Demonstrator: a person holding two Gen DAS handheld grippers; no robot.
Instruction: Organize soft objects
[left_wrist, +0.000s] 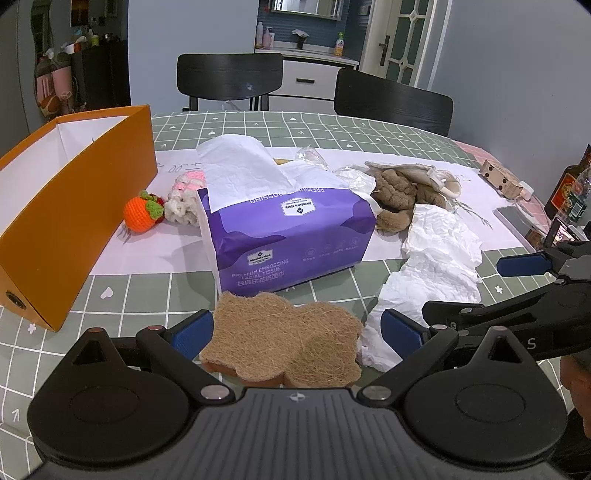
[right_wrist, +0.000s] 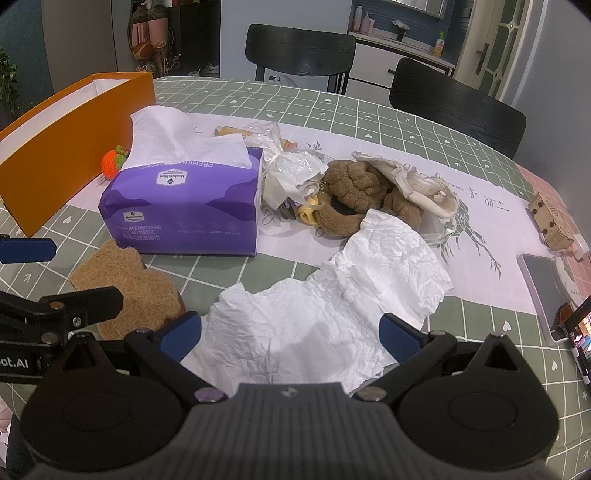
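Observation:
My left gripper (left_wrist: 295, 332) is open, its blue pads on either side of a brown fibre scrub sponge (left_wrist: 284, 336) lying on the table; the sponge also shows in the right wrist view (right_wrist: 125, 291). My right gripper (right_wrist: 291, 334) is open around a crumpled white tissue (right_wrist: 332, 295), also seen in the left wrist view (left_wrist: 432, 273). A purple tissue pack (left_wrist: 284, 236) lies mid-table. Behind it are a brown plush toy (right_wrist: 354, 192), a crocheted orange fruit (left_wrist: 142, 212), a pink-white knit piece (left_wrist: 183, 201) and clear plastic bags (right_wrist: 288, 166).
An open orange box (left_wrist: 74, 206) stands at the left. A phone (right_wrist: 543, 284), a small cardboard box (right_wrist: 550, 221) and a dark bottle (left_wrist: 569, 192) sit at the right edge. Two black chairs (left_wrist: 391, 99) stand behind the green checked tablecloth (left_wrist: 155, 291).

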